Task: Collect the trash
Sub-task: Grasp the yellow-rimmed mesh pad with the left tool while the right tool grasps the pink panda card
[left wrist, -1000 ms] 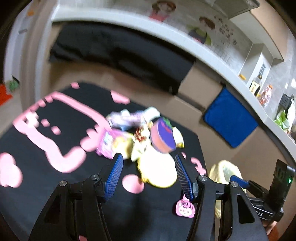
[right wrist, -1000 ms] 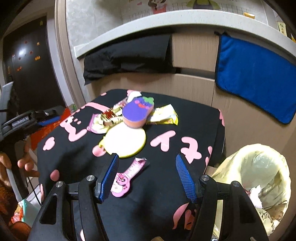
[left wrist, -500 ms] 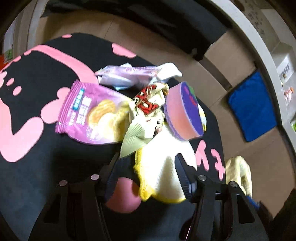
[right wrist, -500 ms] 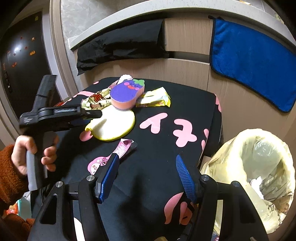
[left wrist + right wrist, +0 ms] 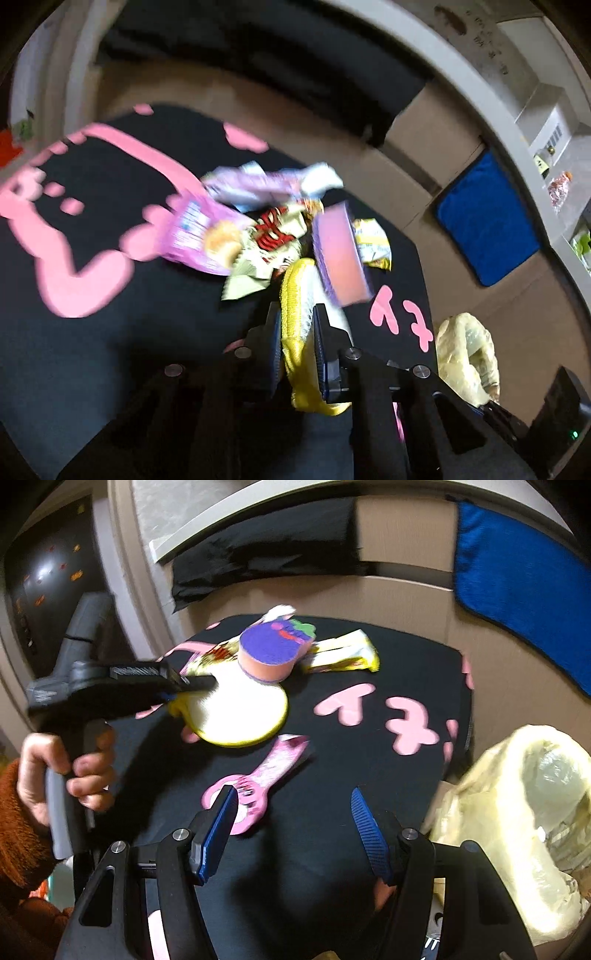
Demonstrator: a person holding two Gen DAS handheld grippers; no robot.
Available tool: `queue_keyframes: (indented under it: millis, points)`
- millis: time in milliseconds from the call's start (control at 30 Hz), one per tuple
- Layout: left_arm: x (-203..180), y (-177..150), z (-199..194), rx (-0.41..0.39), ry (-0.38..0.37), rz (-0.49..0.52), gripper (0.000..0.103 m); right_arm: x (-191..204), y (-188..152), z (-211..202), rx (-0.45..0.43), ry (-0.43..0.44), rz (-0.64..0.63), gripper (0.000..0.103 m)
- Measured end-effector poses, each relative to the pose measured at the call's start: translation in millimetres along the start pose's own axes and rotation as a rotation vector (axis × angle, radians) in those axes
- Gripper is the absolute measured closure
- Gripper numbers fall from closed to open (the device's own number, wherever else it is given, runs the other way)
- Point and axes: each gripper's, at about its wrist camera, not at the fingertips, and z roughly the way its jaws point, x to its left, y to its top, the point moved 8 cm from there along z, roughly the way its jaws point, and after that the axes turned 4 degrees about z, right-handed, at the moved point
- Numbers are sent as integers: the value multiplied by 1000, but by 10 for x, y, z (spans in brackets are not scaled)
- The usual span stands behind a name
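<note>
From my left wrist camera I see my left tongs (image 5: 297, 332) pressed onto the near edge of the round yellow pad (image 5: 295, 295), which lifts a little from the black cloth (image 5: 110, 350). The purple sponge (image 5: 340, 254) leans on the far part of this pad. Behind it lie the purple chip bag (image 5: 201, 232), a red and white wrapper (image 5: 271, 236) and a yellow wrapper (image 5: 371, 243), all close together. The trash bag (image 5: 465, 354) stands open beside the table, on my right.

From my right wrist camera my right tongs (image 5: 291, 812) are spread and hold nothing; they hang over the pink wrapper (image 5: 258, 786). My left hand (image 5: 62, 771) grips the other tool, whose tips pinch the yellow pad (image 5: 240, 709) at its left edge. The sponge (image 5: 273, 650) sits on the pad's far rim. The bag (image 5: 517, 812) is near, at the right.

I think the risk is the sponge: if I lift the pad quickly, it can slide off and push the wrappers, maybe off the table. My grip is also only on the thin edge, so the pad may slip out before it reaches the bag.
</note>
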Motion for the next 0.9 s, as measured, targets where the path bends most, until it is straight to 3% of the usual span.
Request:
queue_keyframes:
  millis: [200,433,467,500,800,900]
  points:
    - [133,-100,-432,-60,8,-1,88,280,-63,248,61,23,-74,42]
    - [203,-190,-495,-50,21,26,88,355,-98,516,137,-3,-133,46]
    - [209,-200,-490,-47,19,24,88,341,-89,526,135,-5,-132,49]
    - [215,-207,-482,-44,18,22,88,336,-68,522,128,-8,-134,59]
    - [138,-234,-459,-24,9,22,88,273,-23,312,97,15,-94,59]
    - [38,-163,-597,-65,12,38,89,267,24,190,71,5,-95,59]
